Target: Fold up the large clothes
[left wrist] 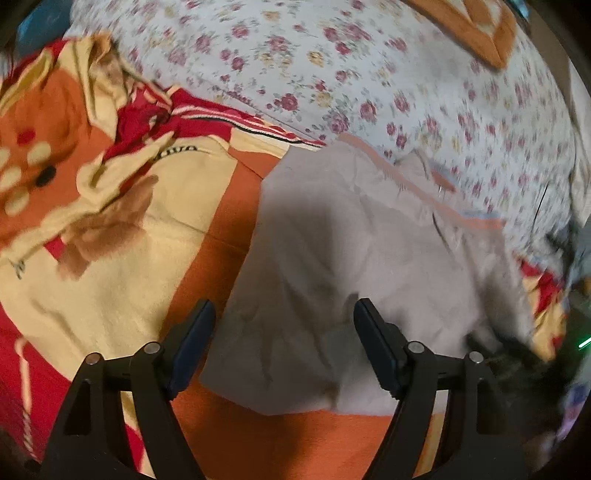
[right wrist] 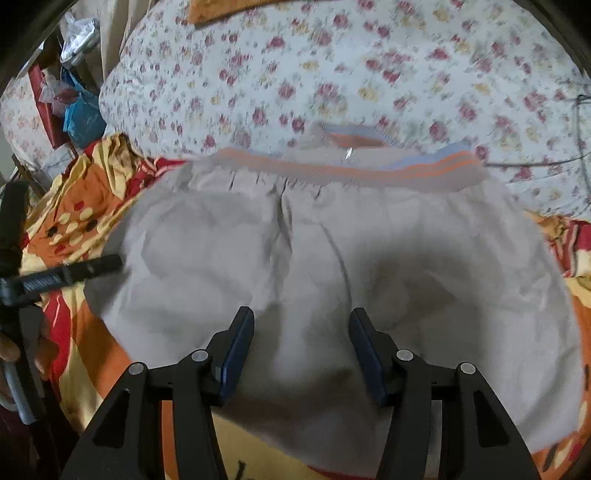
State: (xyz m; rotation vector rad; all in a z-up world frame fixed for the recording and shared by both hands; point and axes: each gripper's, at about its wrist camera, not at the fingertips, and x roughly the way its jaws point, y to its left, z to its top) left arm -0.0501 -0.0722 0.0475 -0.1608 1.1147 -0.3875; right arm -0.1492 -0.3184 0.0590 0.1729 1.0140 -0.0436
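A pale grey-white garment (right wrist: 332,258) with an orange-and-blue striped band (right wrist: 351,168) along its far edge lies folded on the orange, red and cream blanket (right wrist: 74,221). My right gripper (right wrist: 302,317) is open and empty, hovering over the garment's near half. My left gripper (left wrist: 284,308) is open and empty over the garment's (left wrist: 351,258) left edge, its left finger above the blanket (left wrist: 129,258). The left gripper also shows in the right wrist view (right wrist: 66,275) at the garment's left side.
A floral quilt (right wrist: 332,74) lies bunched behind the garment and shows in the left wrist view (left wrist: 369,74) too. An orange cloth (left wrist: 469,26) rests on it at the back. Bags and clutter (right wrist: 70,107) stand beside the bed at the far left.
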